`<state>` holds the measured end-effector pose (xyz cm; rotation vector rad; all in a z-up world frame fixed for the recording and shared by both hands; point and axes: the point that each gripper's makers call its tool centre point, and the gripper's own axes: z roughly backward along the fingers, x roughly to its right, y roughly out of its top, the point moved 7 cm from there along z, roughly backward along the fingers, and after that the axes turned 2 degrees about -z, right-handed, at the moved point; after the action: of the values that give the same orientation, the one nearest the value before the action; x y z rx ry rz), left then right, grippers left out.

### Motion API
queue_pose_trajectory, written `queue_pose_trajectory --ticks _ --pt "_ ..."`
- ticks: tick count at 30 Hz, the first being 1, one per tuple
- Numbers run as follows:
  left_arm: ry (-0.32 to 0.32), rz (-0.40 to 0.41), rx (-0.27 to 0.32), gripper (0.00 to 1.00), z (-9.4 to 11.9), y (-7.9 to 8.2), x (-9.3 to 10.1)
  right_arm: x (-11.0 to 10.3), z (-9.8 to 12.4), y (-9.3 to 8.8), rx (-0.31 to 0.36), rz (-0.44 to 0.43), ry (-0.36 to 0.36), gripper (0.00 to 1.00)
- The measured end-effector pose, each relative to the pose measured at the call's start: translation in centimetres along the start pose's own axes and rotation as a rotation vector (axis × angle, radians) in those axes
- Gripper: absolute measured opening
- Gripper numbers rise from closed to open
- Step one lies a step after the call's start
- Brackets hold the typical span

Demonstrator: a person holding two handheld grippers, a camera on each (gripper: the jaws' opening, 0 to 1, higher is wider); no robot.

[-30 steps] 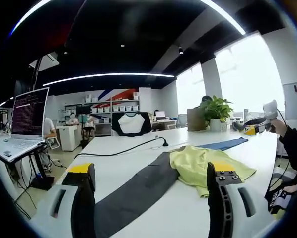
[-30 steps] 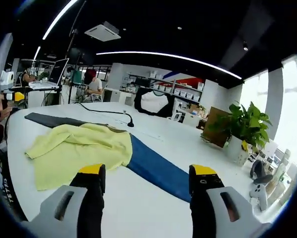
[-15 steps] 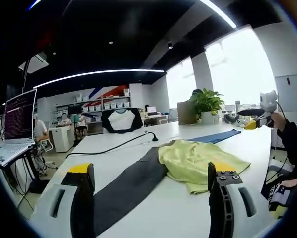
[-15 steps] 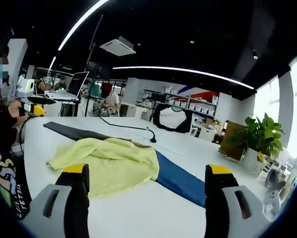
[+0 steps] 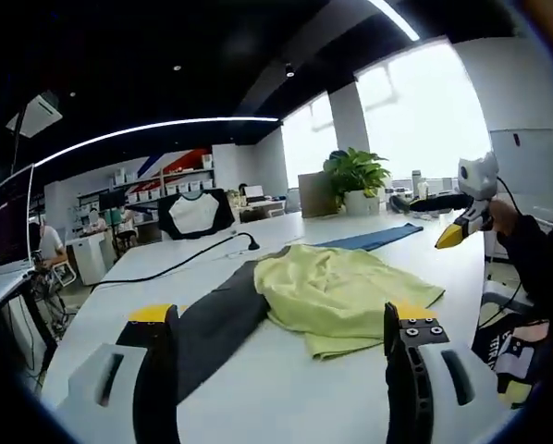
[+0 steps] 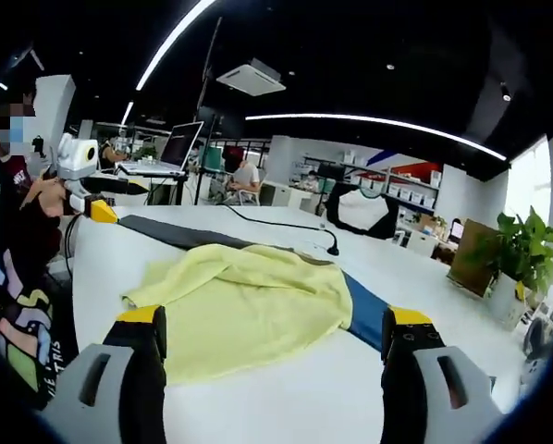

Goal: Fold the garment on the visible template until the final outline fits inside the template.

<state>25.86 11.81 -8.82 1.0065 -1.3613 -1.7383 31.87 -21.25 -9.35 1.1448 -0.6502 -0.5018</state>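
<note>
The yellow garment (image 5: 337,291) is laid loosely crumpled on the white bench (image 5: 258,388), resting across a long flat strip that is dark grey on one half (image 5: 212,324) and blue on the other (image 5: 374,239). In the right gripper view the same garment (image 6: 244,305) is seen covering the junction of the dark grey strip (image 6: 179,233) and the blue strip (image 6: 364,310). The garment is not folded into a neat outline; its edges are rumpled and one corner is extended toward the bench edge.

The left gripper (image 5: 281,324) is held above the near bench edge, short of the garment. Its fingers (image 5: 156,370) are spread wide apart and nothing is gripped between them. The right gripper (image 6: 272,324) is likewise held clear of the garment, with its fingers (image 6: 401,370) spread and nothing between them.

In the left gripper view the other gripper (image 5: 461,208) is seen at the right, held by a person's hand (image 5: 503,217). A black cable (image 5: 179,264) is run across the bench beyond the garment. A potted plant (image 5: 350,176) is placed at the far end of the bench. An open laptop (image 6: 170,153) is seen on a stand in the right gripper view.
</note>
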Motion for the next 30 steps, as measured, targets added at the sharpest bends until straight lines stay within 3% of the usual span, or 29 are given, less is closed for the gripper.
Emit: queue_pose_trajectory --ticks 9,11,13,18,21,26,30 --pt "-0.145 -0.018 -0.065 0.91 -2.5 -1.7 4.3 -2.4 -2.7 -2.2 -0.085 -0.064 0.138 0.99" --pt "-0.173 -0.027 -0.07 0.88 -2.7 -1.9 5.0 -2.9 -2.9 -2.7 -0.121 -0.075 0.176 0.86" --pt "-0.21 -0.05 -0.08 0.82 -3.0 -2.1 5.8 -3.1 -3.3 -2.9 -0.124 -0.098 0.193 0.86" --pt "-0.265 -0.066 -0.079 0.8 -3.6 -2.3 7.3 -3.8 -3.6 -3.3 -0.148 -0.089 0.231 0.8" --pt "-0.301 -0.081 -0.082 0.73 -3.9 -2.5 8.0 -4.3 -3.6 -3.4 -0.152 -0.11 0.269 0.74" --pt "-0.433 -0.077 -0.066 0.41 -4.5 -2.7 9.8 -4.7 -4.1 -4.1 -0.196 -0.106 0.308 0.65" --pt "-0.433 -0.094 -0.084 0.41 -5.1 -3.0 10.3 -5.1 -4.1 -4.3 -0.206 -0.111 0.348 0.58"
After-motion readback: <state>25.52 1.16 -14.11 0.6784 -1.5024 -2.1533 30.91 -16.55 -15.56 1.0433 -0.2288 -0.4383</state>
